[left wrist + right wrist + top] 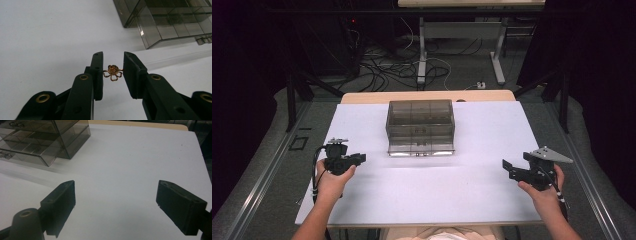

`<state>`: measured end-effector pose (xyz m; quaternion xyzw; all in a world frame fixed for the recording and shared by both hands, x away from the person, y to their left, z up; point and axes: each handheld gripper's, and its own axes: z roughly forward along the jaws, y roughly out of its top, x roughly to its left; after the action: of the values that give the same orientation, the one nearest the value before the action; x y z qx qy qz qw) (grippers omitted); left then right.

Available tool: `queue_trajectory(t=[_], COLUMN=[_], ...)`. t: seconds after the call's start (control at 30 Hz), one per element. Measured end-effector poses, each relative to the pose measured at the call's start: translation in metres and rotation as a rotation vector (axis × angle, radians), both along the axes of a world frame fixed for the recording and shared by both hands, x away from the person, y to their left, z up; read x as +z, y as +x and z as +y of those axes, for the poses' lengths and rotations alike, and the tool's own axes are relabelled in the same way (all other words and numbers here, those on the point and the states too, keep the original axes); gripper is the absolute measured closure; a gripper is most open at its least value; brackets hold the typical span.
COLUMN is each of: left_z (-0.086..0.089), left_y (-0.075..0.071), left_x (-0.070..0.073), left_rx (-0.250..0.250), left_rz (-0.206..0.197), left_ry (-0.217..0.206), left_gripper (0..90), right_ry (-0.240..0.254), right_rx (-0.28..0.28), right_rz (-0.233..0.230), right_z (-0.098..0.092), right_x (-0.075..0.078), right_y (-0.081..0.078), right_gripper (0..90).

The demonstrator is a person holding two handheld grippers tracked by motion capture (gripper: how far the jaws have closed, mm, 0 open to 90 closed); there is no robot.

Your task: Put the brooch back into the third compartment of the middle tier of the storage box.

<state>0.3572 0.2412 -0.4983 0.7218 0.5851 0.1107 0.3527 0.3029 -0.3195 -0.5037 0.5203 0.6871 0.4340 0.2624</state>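
Black jaws of the left claw fill the foreground of the left gripper view, narrowed around a tiny gold flower-shaped ornament — an earring or a ring, hard to say which. It sits between the two jaws, its thin wire touching the right-hand jaw, petals reaching toward the other. That is a slender hold, folks: whether the pads truly pinch it or it merely bridges the gap, I cannot tell.

Ahead and to the right of that claw stands the smoked clear drawer organizer, resting on the white worktop. Its front drawers look closed from the high view.

Over on the other side, the right claw hovers wide, jaws well apart, nothing between them, the organizer up ahead to its left.

Here is the risk as I judge it: any tilt or a slight easing of the left claw could let the ornament slip and drop onto the worktop, where it would be fiddly to recover. Squeeze harder and the delicate wire petals could bend. And with a drawer likely needing opening, a rough tug by the right claw could shift the light organizer.
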Motion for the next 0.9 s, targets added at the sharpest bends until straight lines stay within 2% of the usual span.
queue_trajectory(t=[0.13,0.2,0.27,0.43,0.53,0.9], left_z=[-0.004,-0.005,-0.008,-0.012,-0.014,-0.025], left_y=[0.001,0.001,0.002,0.003,0.004,0.007], left_x=[0.005,0.008,0.010,0.018,0.021,0.034], left_rx=[0.001,-0.008,-0.006,-0.007,-0.016,-0.029], left_rz=[-0.017,-0.010,-0.030,-0.045,-0.042,-0.074], left_ry=[-0.004,-0.007,-0.008,-0.015,-0.015,-0.022], left_gripper=[70.4,70.4,70.4,70.5,70.5,70.5], right_ry=[0.001,0.001,0.002,-0.001,0.004,-0.020], right_rx=[0.000,0.004,0.000,-0.002,0.001,0.033], right_rz=[0.001,0.005,0.002,0.002,0.002,-0.005], right_z=[0.000,0.000,0.000,0.000,0.000,0.002], right_x=[0.000,0.000,0.000,0.000,0.000,0.001], right_y=[0.000,0.000,0.000,0.000,0.000,-0.001], right_gripper=[15.9,15.9,15.9,15.9,15.9,16.2])
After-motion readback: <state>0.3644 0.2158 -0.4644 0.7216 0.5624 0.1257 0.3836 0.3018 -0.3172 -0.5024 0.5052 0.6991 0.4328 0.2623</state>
